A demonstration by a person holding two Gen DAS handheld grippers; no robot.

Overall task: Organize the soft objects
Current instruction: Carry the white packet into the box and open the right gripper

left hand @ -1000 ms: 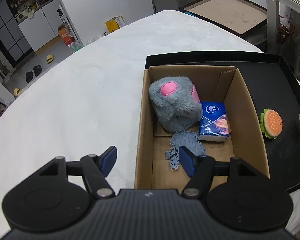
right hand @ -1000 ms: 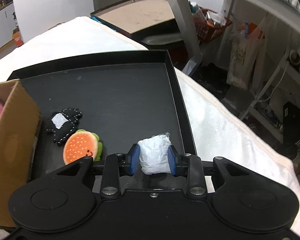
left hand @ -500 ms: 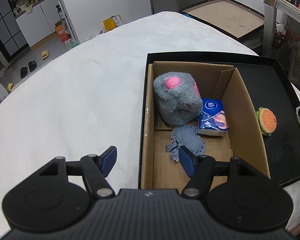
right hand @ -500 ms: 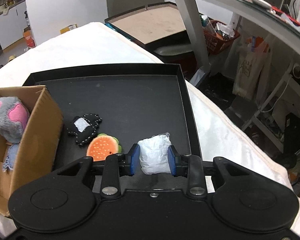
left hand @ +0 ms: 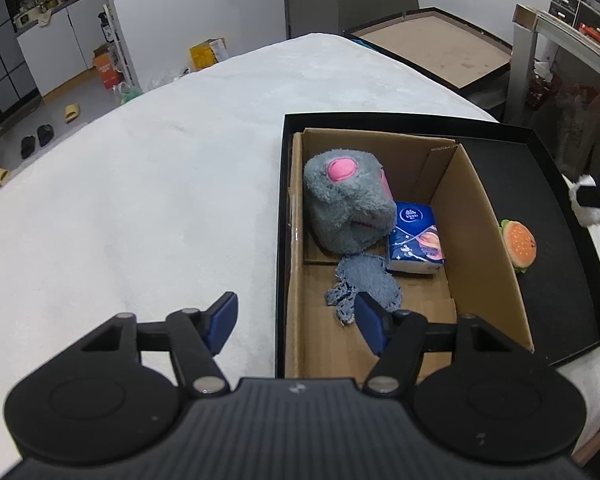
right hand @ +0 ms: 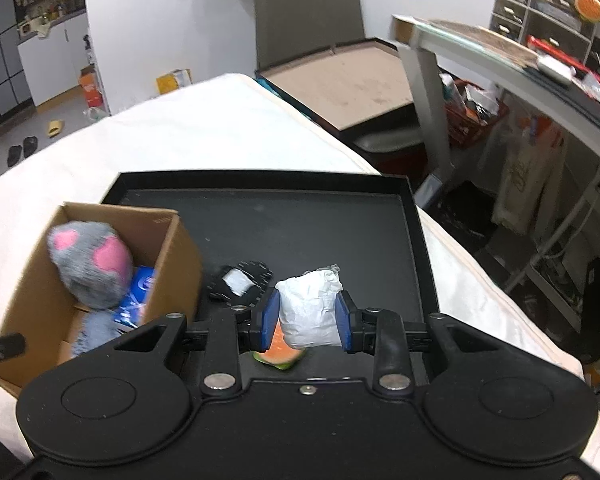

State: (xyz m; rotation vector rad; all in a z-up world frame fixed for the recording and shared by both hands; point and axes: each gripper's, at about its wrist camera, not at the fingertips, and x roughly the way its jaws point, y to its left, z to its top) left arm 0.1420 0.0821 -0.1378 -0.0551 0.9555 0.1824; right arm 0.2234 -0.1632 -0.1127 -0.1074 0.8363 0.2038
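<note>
My right gripper (right hand: 307, 316) pinches a white wad (right hand: 310, 307) between its pads; the burger toy (right hand: 278, 354) lies just beneath. My left gripper (left hand: 294, 322) is closing on nothing — the cardboard box (left hand: 486, 236) lies ahead, plush (left hand: 346, 208) inside.

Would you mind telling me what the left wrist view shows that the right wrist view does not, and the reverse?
Only the left wrist view shows the left gripper, its jaws closing on nothing, and the whole blue-grey knitted cloth on the box floor.

Only the right wrist view shows the black patch toy on the tray, and the right gripper shut on a white wrapped bundle.

Both show the cardboard box, grey plush, blue tissue pack, burger toy and black tray.
</note>
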